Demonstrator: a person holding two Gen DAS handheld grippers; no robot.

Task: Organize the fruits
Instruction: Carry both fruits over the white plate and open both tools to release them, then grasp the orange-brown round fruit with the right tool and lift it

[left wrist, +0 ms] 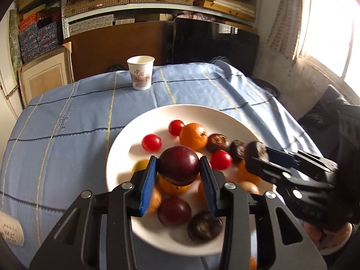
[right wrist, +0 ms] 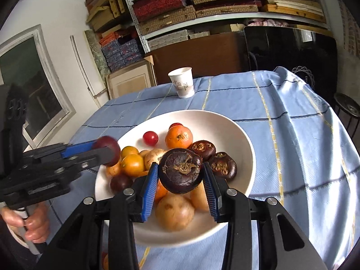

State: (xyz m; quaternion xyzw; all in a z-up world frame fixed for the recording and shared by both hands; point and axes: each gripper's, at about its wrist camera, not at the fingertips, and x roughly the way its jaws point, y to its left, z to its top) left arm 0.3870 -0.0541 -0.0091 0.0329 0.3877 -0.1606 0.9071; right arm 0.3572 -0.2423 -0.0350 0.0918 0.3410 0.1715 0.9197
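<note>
A white bowl [left wrist: 126, 148] on the blue tablecloth holds several fruits: cherry tomatoes [left wrist: 151, 142], an orange [left wrist: 193, 135], dark water chestnuts [left wrist: 217, 142], plums and pale round fruits. My left gripper [left wrist: 178, 168] is shut on a dark red plum [left wrist: 178, 165] and holds it above the bowl; it also shows in the right wrist view [right wrist: 108, 150]. My right gripper [right wrist: 181, 173] is shut on a dark water chestnut [right wrist: 181, 169] above the bowl [right wrist: 245, 148]; it shows in the left wrist view [left wrist: 256, 153] at the bowl's right.
A white paper cup [left wrist: 141, 72] stands at the table's far side, also in the right wrist view [right wrist: 182, 81]. Another paper cup [left wrist: 10, 231] lies at the near left edge. Shelves, boxes and a dark panel stand behind the table.
</note>
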